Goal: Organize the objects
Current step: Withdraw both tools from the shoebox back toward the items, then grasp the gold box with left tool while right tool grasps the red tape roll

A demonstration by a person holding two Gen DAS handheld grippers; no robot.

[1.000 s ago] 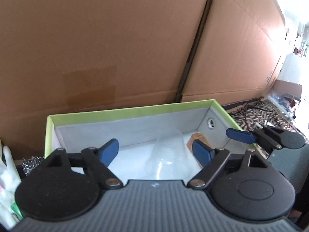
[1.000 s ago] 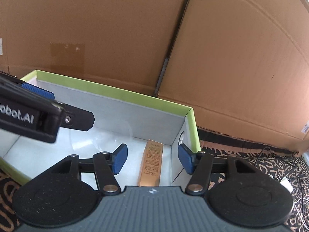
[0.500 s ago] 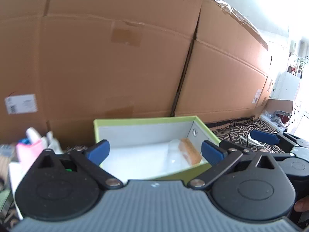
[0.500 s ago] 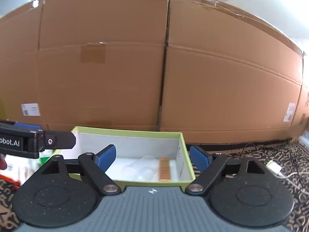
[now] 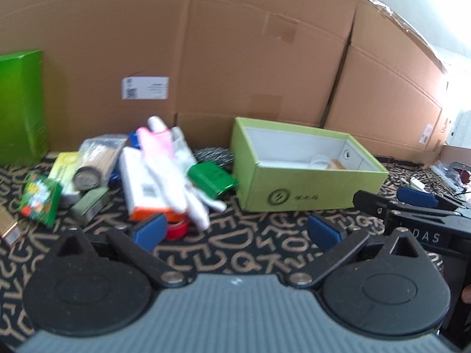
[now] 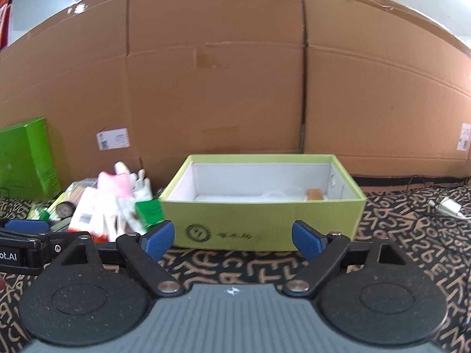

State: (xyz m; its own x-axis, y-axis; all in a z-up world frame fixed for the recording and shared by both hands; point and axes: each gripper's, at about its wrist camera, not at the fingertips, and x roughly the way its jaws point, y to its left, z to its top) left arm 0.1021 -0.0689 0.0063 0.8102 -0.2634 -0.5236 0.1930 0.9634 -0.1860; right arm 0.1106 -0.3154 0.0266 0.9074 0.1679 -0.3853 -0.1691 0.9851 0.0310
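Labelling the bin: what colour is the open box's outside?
Lime green outside, pale grey inside; clearest in the right wrist view.

Both the left gripper (image 5: 235,231) and right gripper (image 6: 232,239) are now pulled back, well short of the green box (image 6: 265,223), over patterned carpet (image 5: 235,253).

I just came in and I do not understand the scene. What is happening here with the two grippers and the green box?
A person is tidying loose household items into an open light-green cardboard box on a black patterned carpet. Both tools, the left gripper and the right gripper, are open and hold nothing, a little in front of the box. Inside it lie a clear plastic cup and a small brown packet. A pile of unsorted items waits to the left of the box.
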